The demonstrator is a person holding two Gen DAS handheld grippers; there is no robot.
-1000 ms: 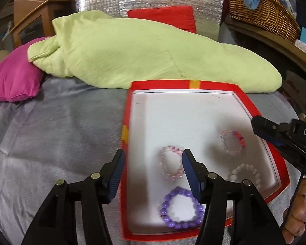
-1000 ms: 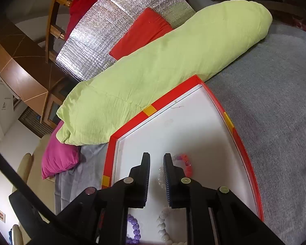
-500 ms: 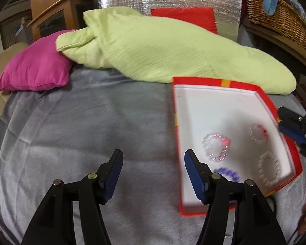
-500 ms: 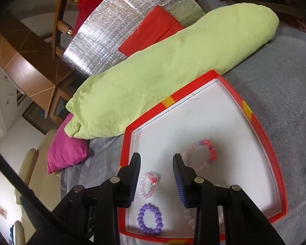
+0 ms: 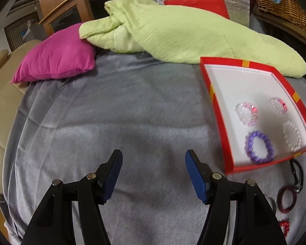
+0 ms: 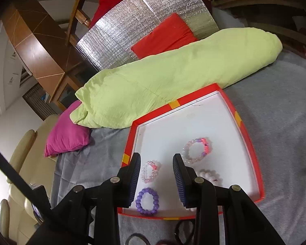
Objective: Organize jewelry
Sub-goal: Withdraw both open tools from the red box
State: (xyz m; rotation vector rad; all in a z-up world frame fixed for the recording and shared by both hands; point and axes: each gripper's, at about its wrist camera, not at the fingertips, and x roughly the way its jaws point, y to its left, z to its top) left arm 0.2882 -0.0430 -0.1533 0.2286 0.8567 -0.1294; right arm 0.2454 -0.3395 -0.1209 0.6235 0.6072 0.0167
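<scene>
Right wrist view puts our right tongs [image 6: 157, 175] directly above the near end of the red tray [image 6: 248, 140], spread wide and carrying nothing. Between and just past their tips lie the beaded bracelets, all flat on the tray's white floor: a small pink bracelet [image 6: 150, 171] just inside the left pad, a purple bracelet [image 6: 147, 203] nearer to us below it, a larger pink-and-lilac bracelet [image 6: 196, 150] ahead and to the right, and a white pearl bracelet [image 6: 210, 174] partly hidden behind the right finger. Loose dark bands [image 6: 183, 231] lie on the grey bedspread [image 6: 285, 122] just outside the tray's near rim, beneath these tongs.

Our left tongs [image 5: 153, 173] are also spread and empty, hovering over bare bedspread with the tray well off to their right. We judge the right hand the nearer one for whatever is gathered next; the leftover pieces lie below and behind its tips, so it would need to draw back and dip.

Left wrist view adds what the other crops: a dark red ring [image 5: 286, 199], a black loop [image 5: 296, 173] and a small red piece [image 5: 285, 226] on the bedspread outside the tray.
</scene>
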